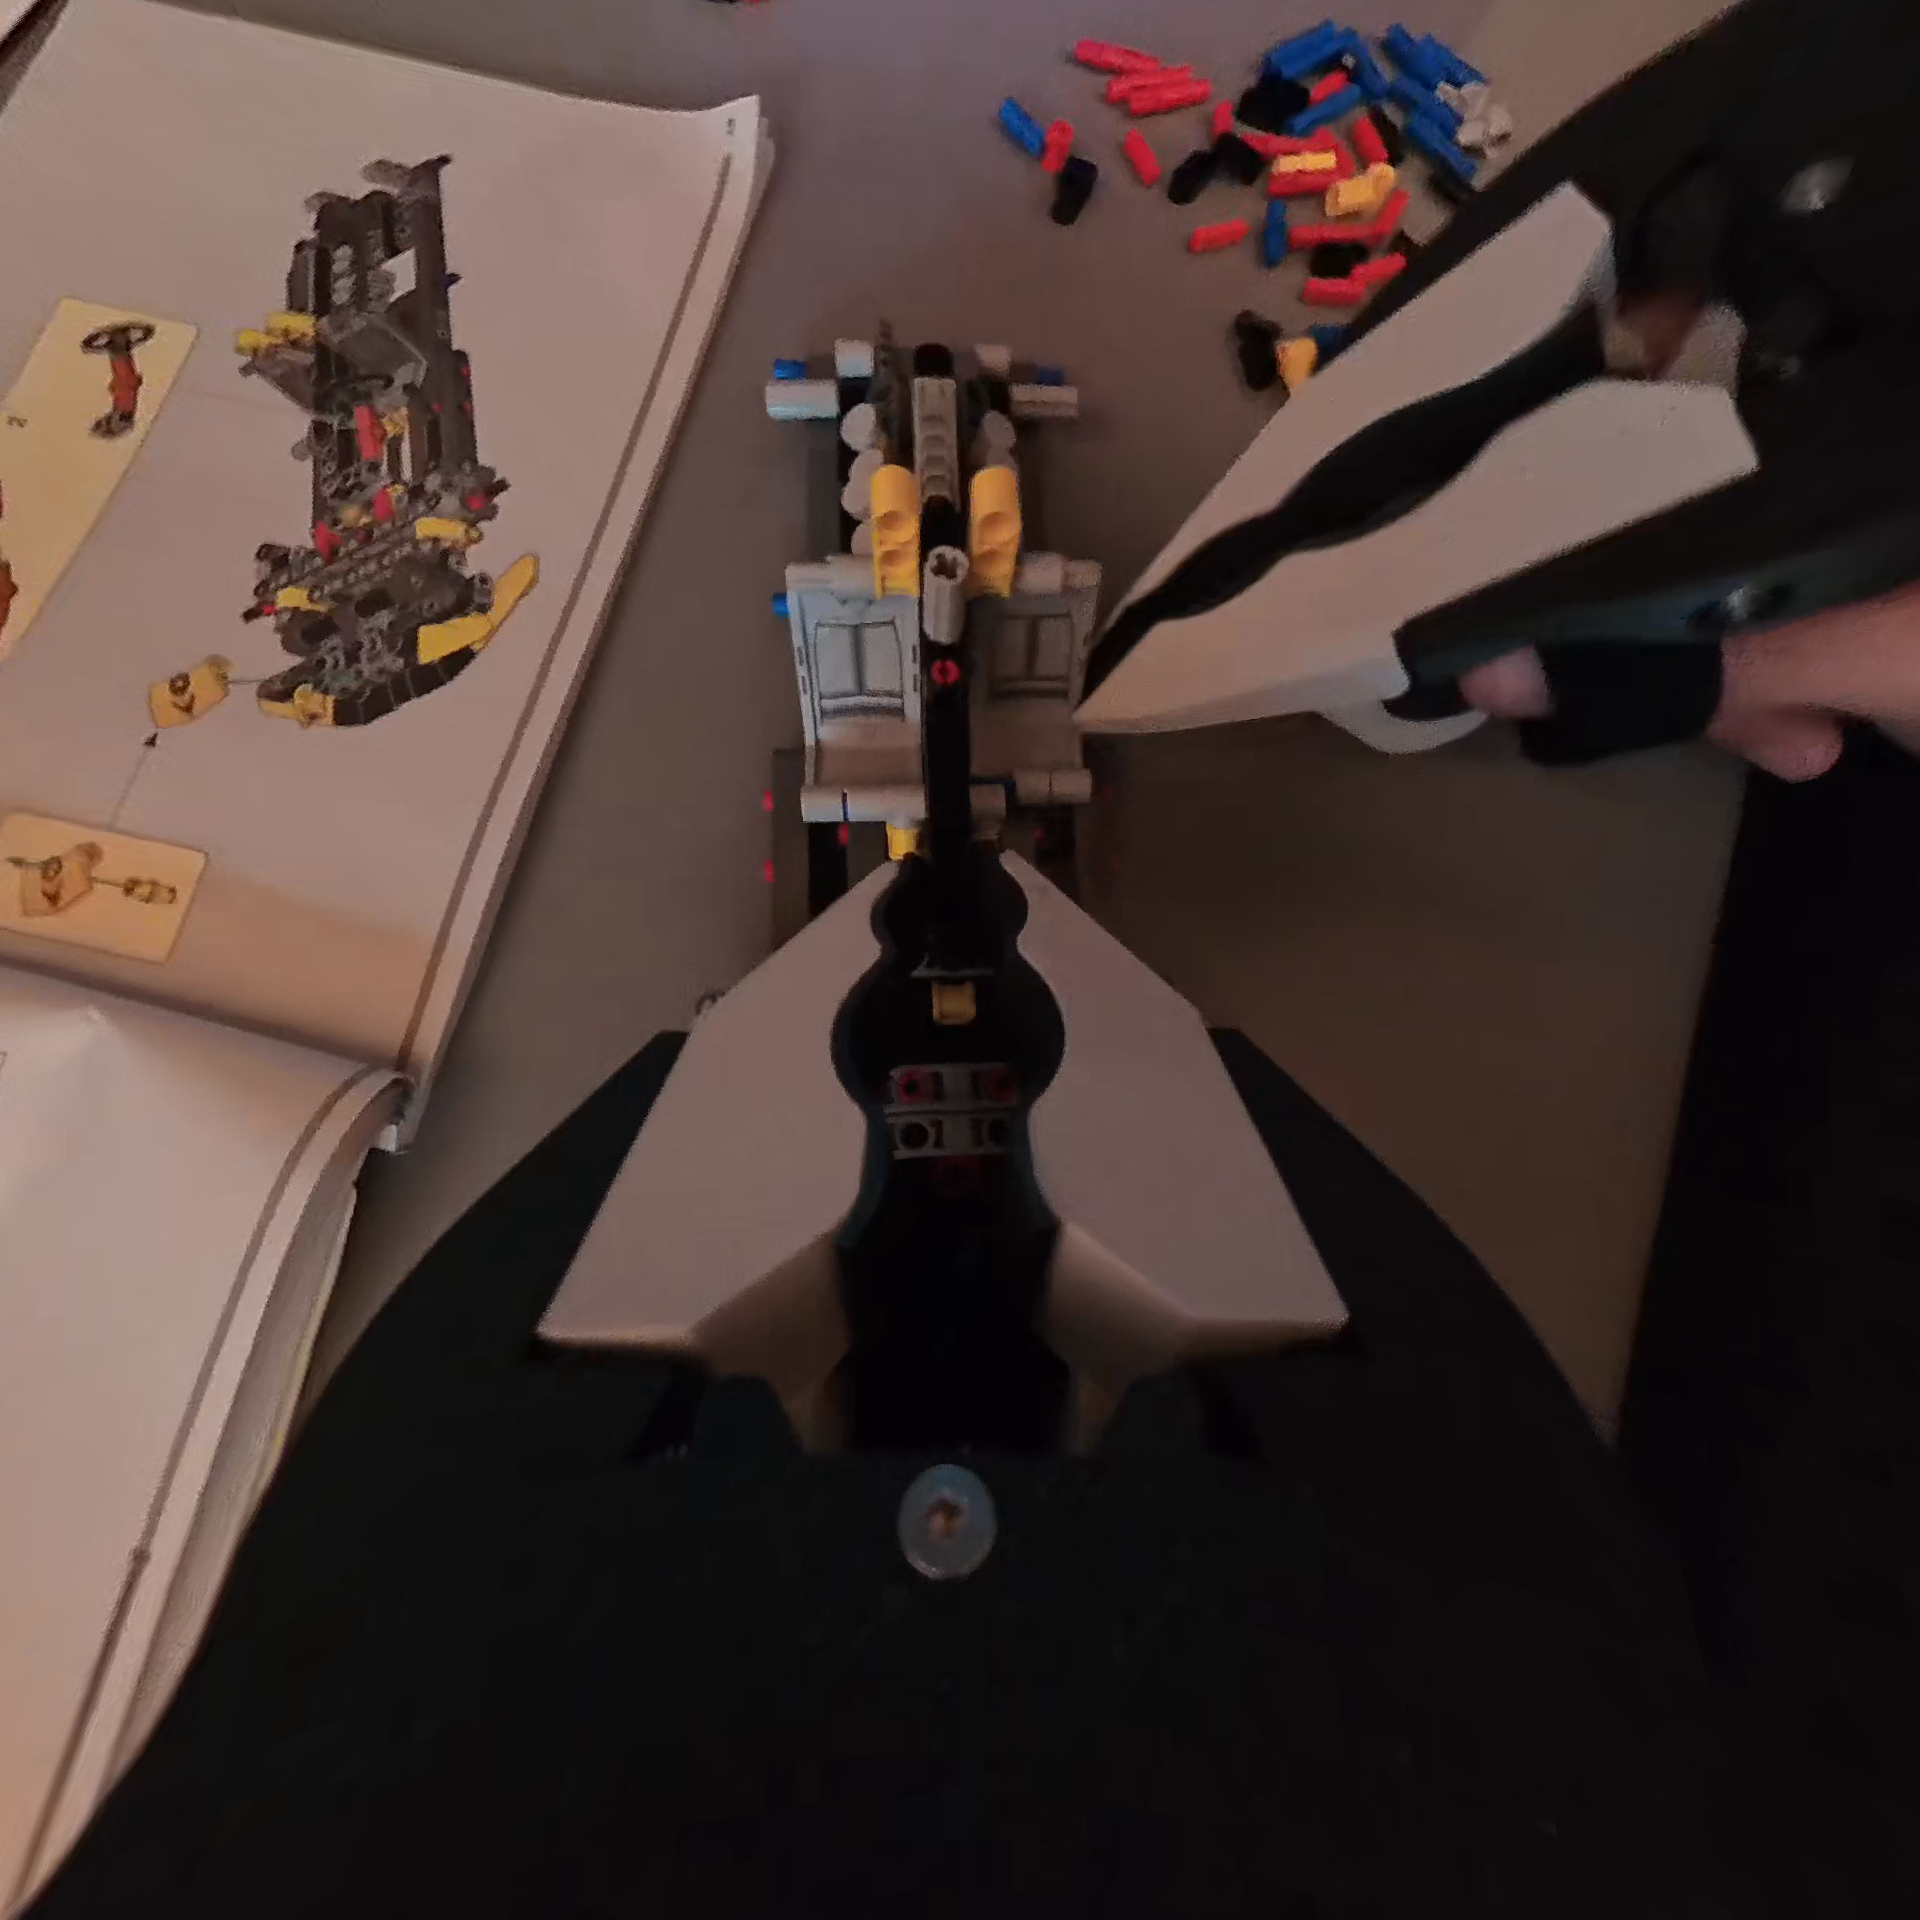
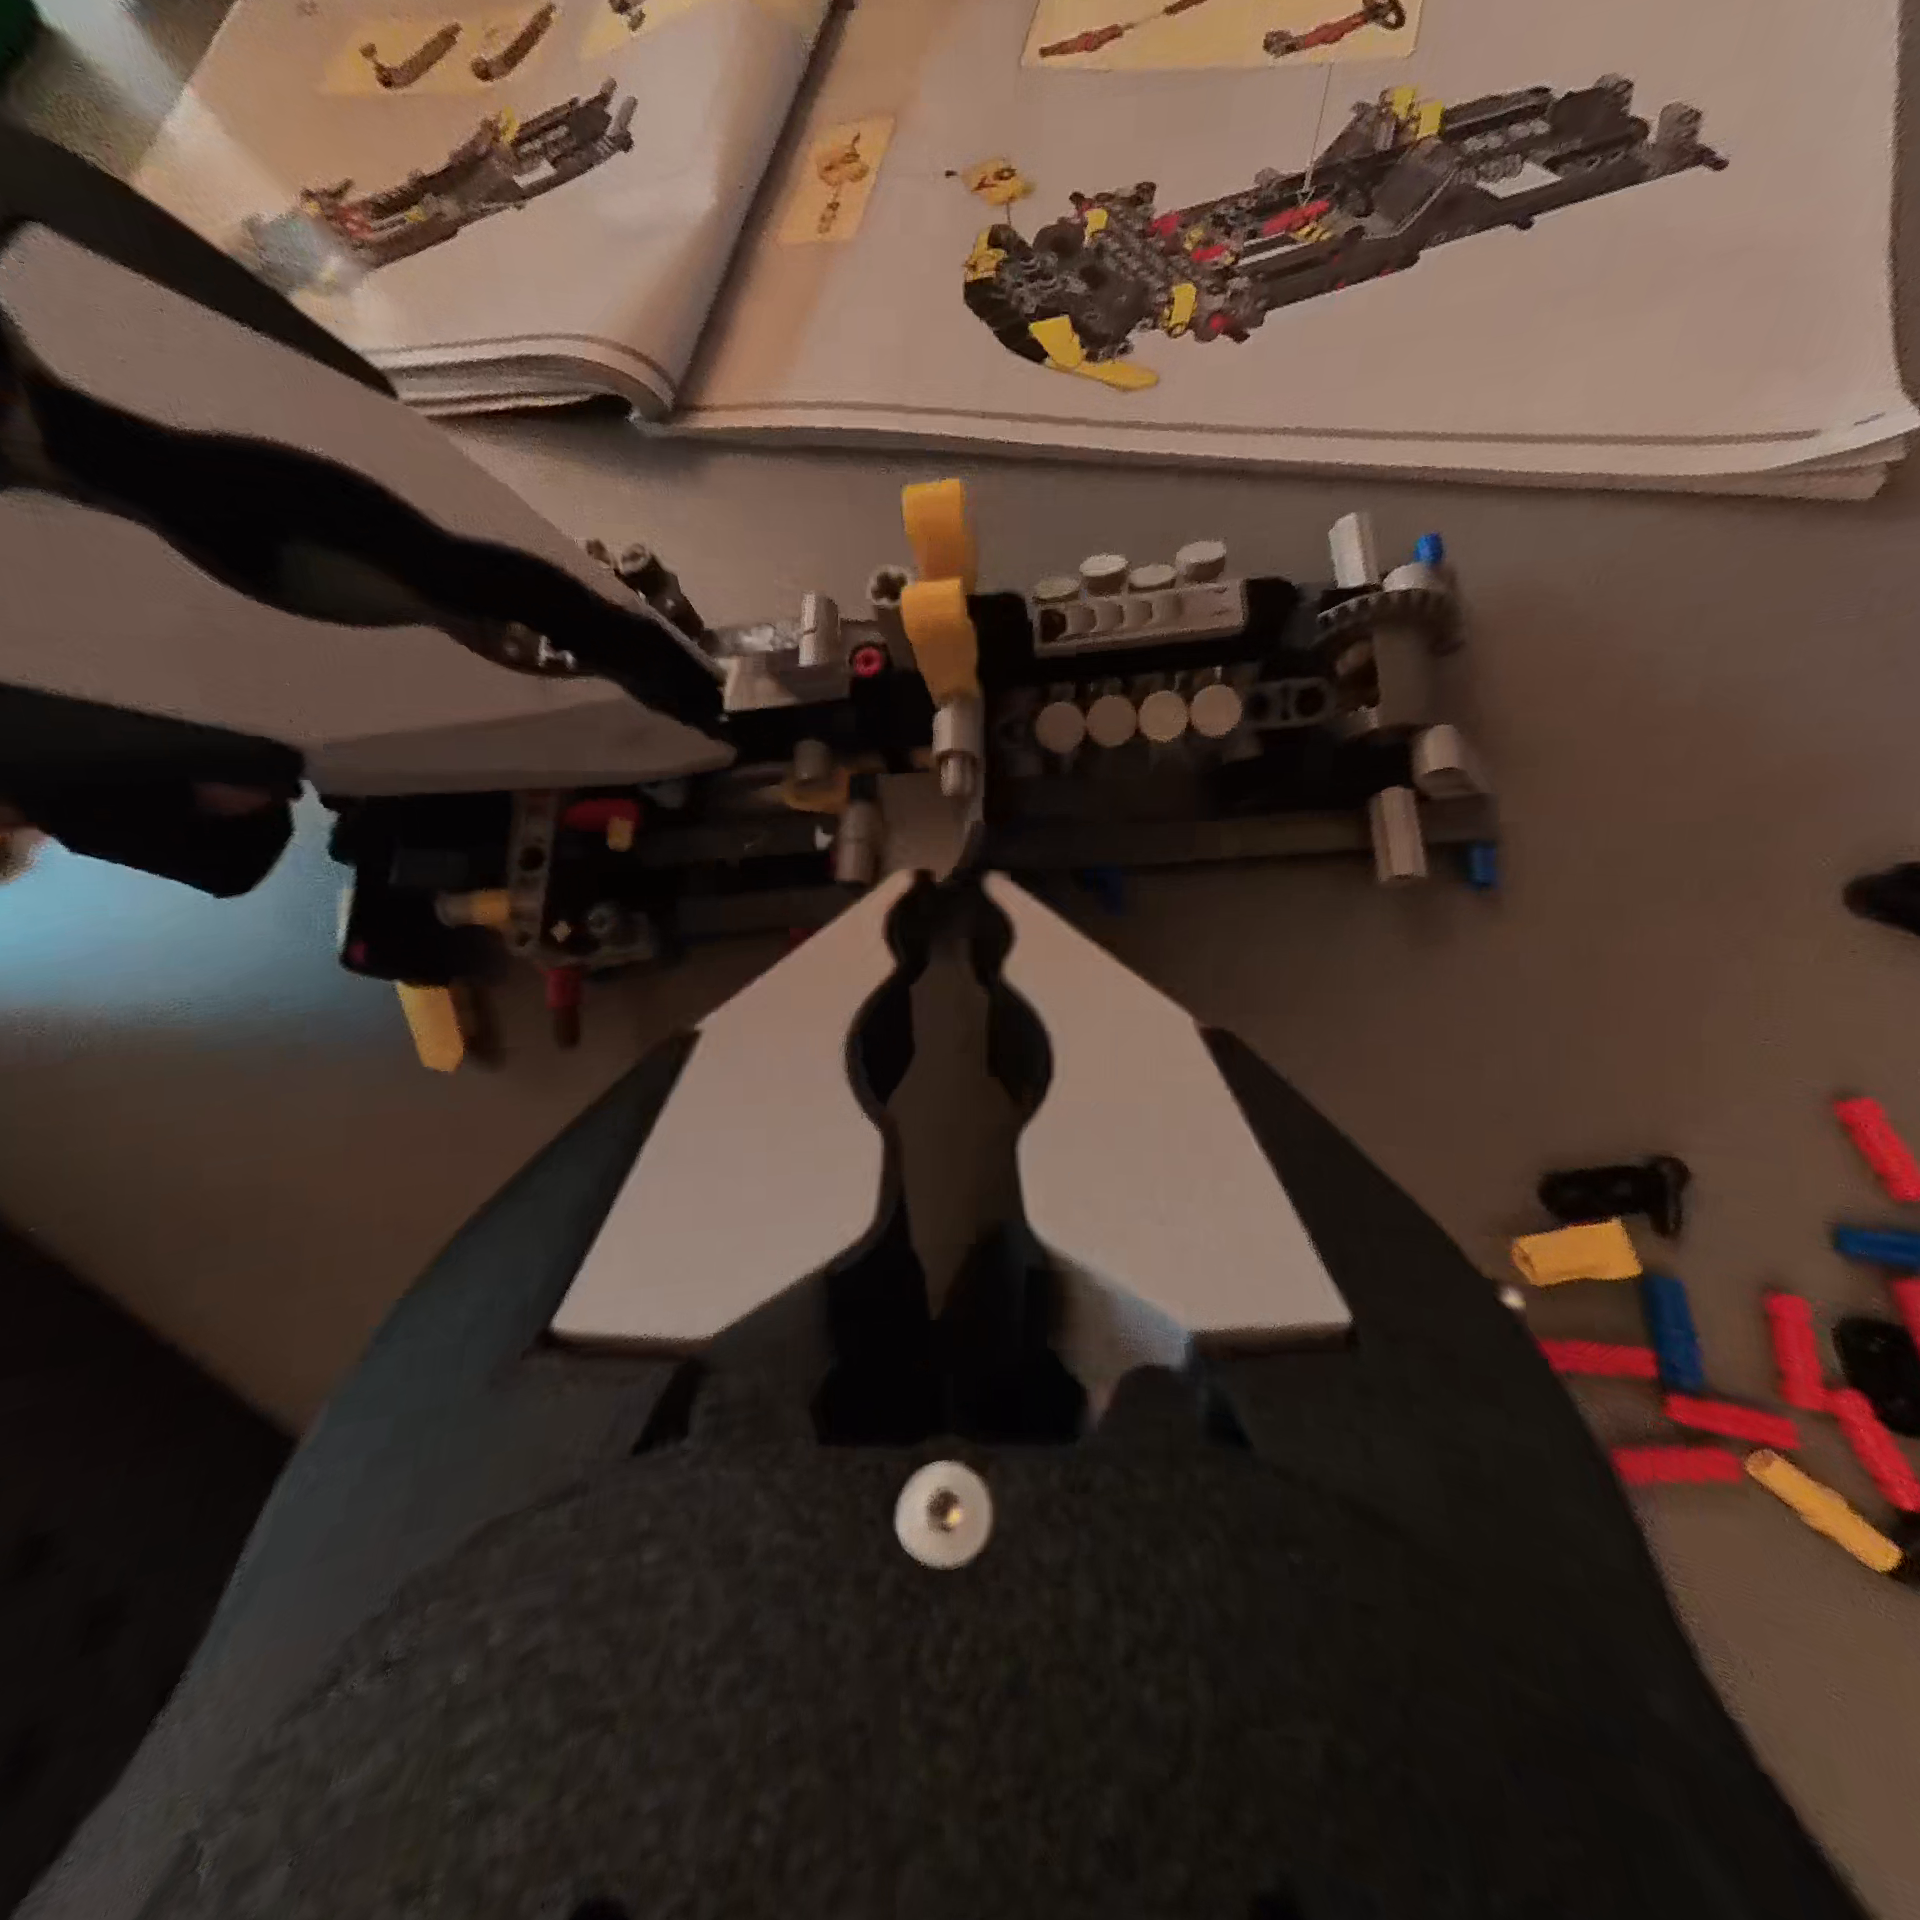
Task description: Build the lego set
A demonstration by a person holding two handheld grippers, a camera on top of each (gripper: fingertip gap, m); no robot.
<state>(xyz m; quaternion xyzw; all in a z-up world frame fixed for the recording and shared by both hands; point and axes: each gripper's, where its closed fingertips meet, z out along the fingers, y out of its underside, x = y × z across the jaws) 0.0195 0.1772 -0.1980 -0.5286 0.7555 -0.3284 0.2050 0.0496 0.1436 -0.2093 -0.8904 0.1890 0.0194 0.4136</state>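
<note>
Long black lego chassis (image 2: 1039, 727), yellow, grey fittings

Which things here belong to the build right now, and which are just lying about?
In use:
- lego chassis
- left gripper, shut on the chassis's near end
- right gripper, tips closed at the chassis's side
- open instruction booklet

Lying about:
- loose red, blue, yellow and black pins, heaped apart from the chassis

Dim warm light, soft blur throughout, wide-angle bending at edges
</note>
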